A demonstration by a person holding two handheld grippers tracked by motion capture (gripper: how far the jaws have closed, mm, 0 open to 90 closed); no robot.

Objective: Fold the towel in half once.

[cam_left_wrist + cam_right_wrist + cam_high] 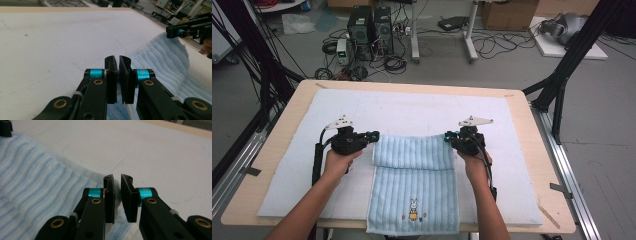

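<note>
On the white mat (287, 185) mid-table lies the blue towel (414, 200), far edge folded back. It's soft, light, floppy, so I'd grab corners. Left tool (117, 65) and right tool (117, 184) are both clamped, looks like on the fold's corners.

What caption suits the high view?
Both grippers, left and right, pinch the folded edge of a blue striped towel on a white mat.

The towel (414, 185) lies on the mat (287, 170), between the left claw (374, 136) and right claw (447, 136).
</note>
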